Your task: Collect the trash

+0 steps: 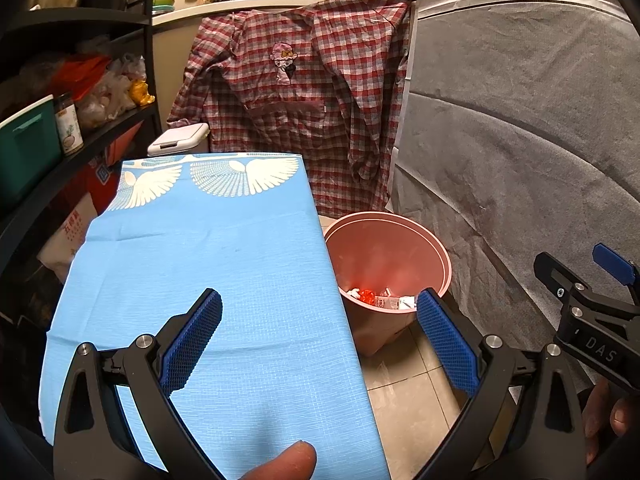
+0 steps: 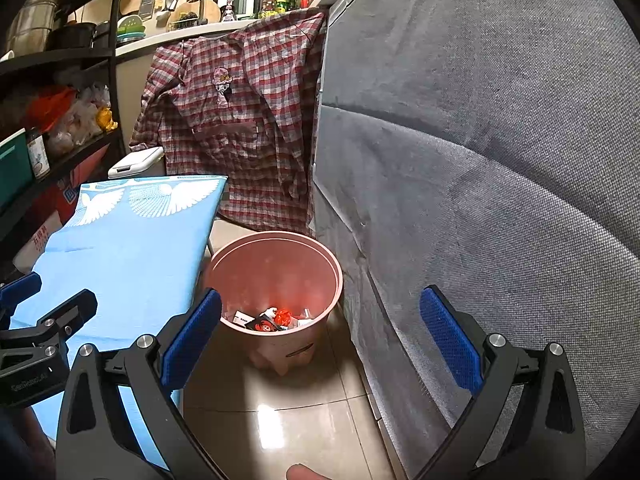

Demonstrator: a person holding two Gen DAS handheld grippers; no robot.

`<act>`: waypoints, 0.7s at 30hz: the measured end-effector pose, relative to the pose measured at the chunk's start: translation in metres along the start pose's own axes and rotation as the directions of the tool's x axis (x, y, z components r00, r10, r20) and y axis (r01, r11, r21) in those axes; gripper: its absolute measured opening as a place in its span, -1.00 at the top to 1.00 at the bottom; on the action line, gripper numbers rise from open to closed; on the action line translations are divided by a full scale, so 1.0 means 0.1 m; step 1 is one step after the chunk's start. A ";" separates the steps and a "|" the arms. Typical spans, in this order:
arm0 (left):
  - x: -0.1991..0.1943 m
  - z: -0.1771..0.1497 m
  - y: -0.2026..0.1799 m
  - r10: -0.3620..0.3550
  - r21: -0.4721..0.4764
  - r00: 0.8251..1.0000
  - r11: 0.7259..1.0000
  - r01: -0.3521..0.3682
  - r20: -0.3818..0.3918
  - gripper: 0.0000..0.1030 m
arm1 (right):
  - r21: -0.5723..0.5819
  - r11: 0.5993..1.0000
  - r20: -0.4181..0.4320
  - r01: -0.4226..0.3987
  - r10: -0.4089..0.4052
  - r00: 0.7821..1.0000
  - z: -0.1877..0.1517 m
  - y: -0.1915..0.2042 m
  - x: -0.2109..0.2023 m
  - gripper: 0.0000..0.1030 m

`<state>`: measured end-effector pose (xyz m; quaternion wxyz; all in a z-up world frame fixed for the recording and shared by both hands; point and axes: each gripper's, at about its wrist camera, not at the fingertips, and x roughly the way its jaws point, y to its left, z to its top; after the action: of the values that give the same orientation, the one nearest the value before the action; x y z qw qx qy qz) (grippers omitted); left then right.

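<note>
Now we hold both grippers wide apart and empty: the left gripper (image 1: 318, 336) hangs over the right edge of the blue table (image 1: 208, 272), the right gripper (image 2: 320, 332) over the floor (image 2: 288, 412), pointed at the bin (image 2: 276, 272). We judge this as a pause after dropping, or before seeking more, since nothing lies on the cloth. The pink bin stands on the floor between the table's right edge and the grey cover (image 2: 500, 184); the trash (image 2: 276, 318), wrappers and scraps, sits low inside, well below the rim.
</note>
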<state>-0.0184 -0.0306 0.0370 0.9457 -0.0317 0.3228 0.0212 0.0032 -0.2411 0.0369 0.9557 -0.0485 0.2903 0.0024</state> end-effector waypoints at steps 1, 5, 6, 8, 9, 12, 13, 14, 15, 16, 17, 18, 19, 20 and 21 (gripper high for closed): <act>0.00 0.00 -0.01 0.000 0.000 1.000 1.000 0.000 0.002 -0.84 | -0.001 1.000 0.000 0.000 0.000 1.000 0.00 0.00 0.00 -0.89; 0.01 0.01 -0.02 0.002 -0.003 1.000 1.000 -0.002 0.003 -0.84 | -0.001 1.000 -0.001 0.001 -0.001 1.000 -0.01 -0.01 0.00 -0.89; 0.00 0.00 -0.02 0.002 -0.004 1.000 1.000 -0.002 0.003 -0.84 | 0.000 1.000 -0.001 0.001 -0.001 1.000 -0.01 -0.01 -0.01 -0.89; 0.00 0.01 -0.02 0.000 -0.004 1.000 1.000 0.000 0.003 -0.84 | 0.000 1.000 0.000 0.001 -0.001 1.000 0.00 -0.01 0.00 -0.89; 0.00 0.01 -0.02 0.000 -0.003 1.000 1.000 0.000 0.004 -0.84 | 0.000 1.000 0.000 0.001 -0.001 1.000 0.00 -0.01 0.00 -0.89; 0.00 0.00 -0.03 0.002 -0.003 1.000 1.000 -0.002 0.004 -0.84 | -0.001 1.000 0.000 0.002 -0.002 1.000 0.00 -0.01 0.00 -0.89; 0.00 0.00 -0.04 0.002 -0.004 1.000 1.000 -0.002 0.004 -0.84 | -0.001 1.000 0.000 0.002 -0.002 1.000 0.00 -0.01 0.00 -0.89; 0.00 0.00 -0.03 0.003 -0.003 1.000 1.000 -0.003 0.004 -0.84 | -0.001 1.000 0.000 0.002 -0.002 1.000 0.00 -0.01 0.00 -0.89; 0.00 0.00 -0.03 0.003 -0.002 1.000 1.000 -0.003 0.005 -0.84 | 0.000 1.000 0.001 0.002 -0.002 1.000 0.00 -0.01 -0.01 -0.89; 0.00 0.00 -0.02 0.002 -0.002 1.000 1.000 -0.002 0.005 -0.84 | 0.000 1.000 0.000 0.002 -0.002 1.000 0.00 -0.01 -0.01 -0.89; 0.00 0.00 -0.03 0.001 -0.003 1.000 1.000 -0.001 0.005 -0.84 | 0.001 1.000 0.000 0.002 -0.002 1.000 0.00 -0.01 -0.01 -0.89; 0.00 0.00 -0.03 0.002 -0.003 1.000 1.000 -0.002 0.005 -0.84 | 0.002 1.000 0.000 0.001 -0.001 1.000 0.00 -0.02 0.00 -0.89; 0.00 0.00 -0.03 0.002 -0.003 1.000 1.000 -0.002 0.005 -0.84 | 0.002 1.000 0.000 0.001 -0.001 1.000 0.01 -0.02 0.01 -0.89; 0.00 0.00 -0.03 0.002 -0.002 1.000 1.000 -0.002 0.005 -0.84 | 0.001 1.000 0.000 0.001 -0.001 1.000 0.01 -0.02 0.01 -0.89; 0.00 0.00 -0.04 0.002 -0.001 1.000 1.000 -0.002 0.005 -0.84 | 0.001 1.000 0.000 0.001 -0.001 1.000 0.01 -0.02 0.01 -0.89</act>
<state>-0.0184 -0.0344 0.0371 0.9465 -0.0319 0.3203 0.0225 0.0048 -0.2434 0.0373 0.9557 -0.0483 0.2903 0.0019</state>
